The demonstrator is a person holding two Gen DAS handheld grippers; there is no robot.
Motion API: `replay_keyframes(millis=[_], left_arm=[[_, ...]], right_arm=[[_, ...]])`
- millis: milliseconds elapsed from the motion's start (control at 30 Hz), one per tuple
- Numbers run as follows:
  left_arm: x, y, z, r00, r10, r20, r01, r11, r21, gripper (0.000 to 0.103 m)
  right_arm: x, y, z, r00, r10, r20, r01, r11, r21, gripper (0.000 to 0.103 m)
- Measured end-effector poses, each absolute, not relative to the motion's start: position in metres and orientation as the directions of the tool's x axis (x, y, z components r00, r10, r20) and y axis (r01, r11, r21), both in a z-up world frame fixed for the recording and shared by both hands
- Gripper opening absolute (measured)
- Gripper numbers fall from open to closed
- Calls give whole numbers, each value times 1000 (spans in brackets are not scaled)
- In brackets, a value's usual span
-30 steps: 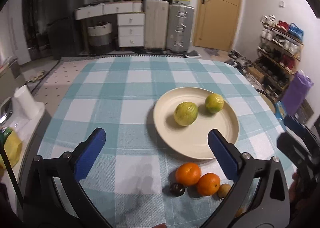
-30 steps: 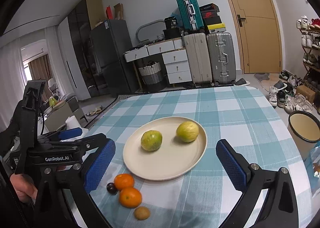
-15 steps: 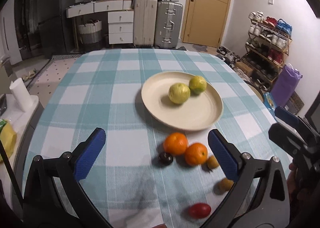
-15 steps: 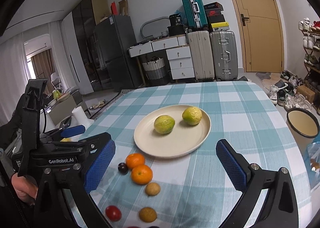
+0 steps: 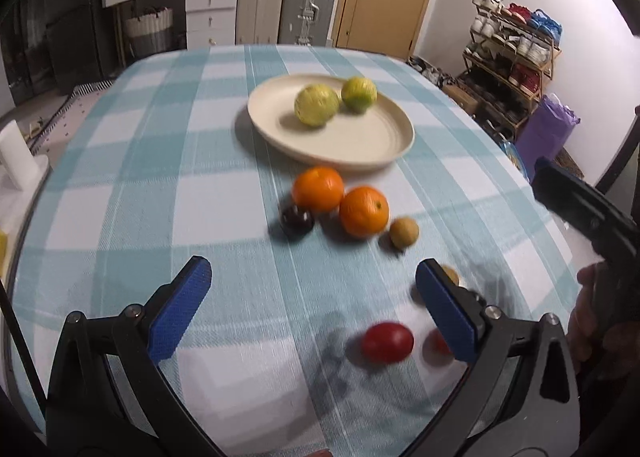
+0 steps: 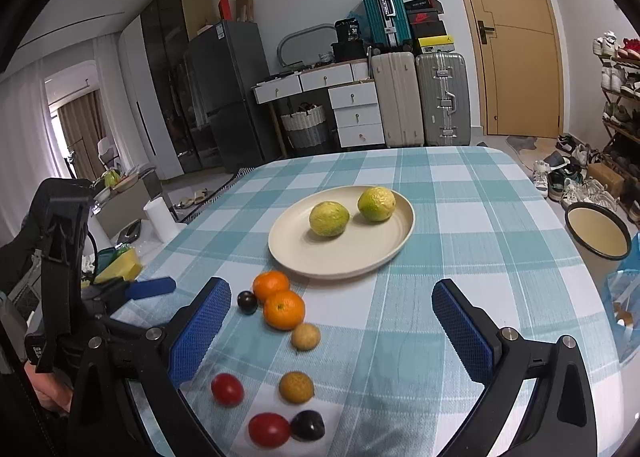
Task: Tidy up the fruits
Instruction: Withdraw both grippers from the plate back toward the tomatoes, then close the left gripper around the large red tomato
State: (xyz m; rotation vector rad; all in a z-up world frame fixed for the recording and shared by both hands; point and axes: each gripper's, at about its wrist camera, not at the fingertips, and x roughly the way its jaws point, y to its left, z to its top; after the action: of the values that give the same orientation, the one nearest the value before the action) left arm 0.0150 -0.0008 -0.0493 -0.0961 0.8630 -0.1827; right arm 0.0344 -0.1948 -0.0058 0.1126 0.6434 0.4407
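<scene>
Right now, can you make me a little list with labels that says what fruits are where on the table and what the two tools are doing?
plate: cream plate on the checked tablecloth
on plate: two yellow-green fruits, close together
beside plate: two oranges touching, with a dark plum next to them
nearer the camera: two small brown fruits, two red fruits, another dark plum
left tool: open, holding nothing
right tool: open, holding nothing
</scene>
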Motion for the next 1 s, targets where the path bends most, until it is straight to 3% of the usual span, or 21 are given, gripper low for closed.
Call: replay_keyframes(millis=[400, 667, 833, 1000], left_arm=[[-1, -8, -77, 587, -208, -782, 159, 977, -141, 102], [-8, -9, -82, 580, -269, -769, 193, 962, -191, 101], [-10, -14, -83, 576, -297, -761, 226, 953, -200, 87], [-10, -16, -84, 563, -338, -754, 258, 939, -229, 64]], right_arm=[[28, -196, -15, 694, 425, -582, -346, 905, 247, 103], [27, -194, -18, 688, 423, -590, -346, 905, 246, 103], [24, -191, -21, 677, 427, -599, -352, 903, 245, 103], [23, -191, -24, 669, 426, -609, -352, 903, 245, 103]])
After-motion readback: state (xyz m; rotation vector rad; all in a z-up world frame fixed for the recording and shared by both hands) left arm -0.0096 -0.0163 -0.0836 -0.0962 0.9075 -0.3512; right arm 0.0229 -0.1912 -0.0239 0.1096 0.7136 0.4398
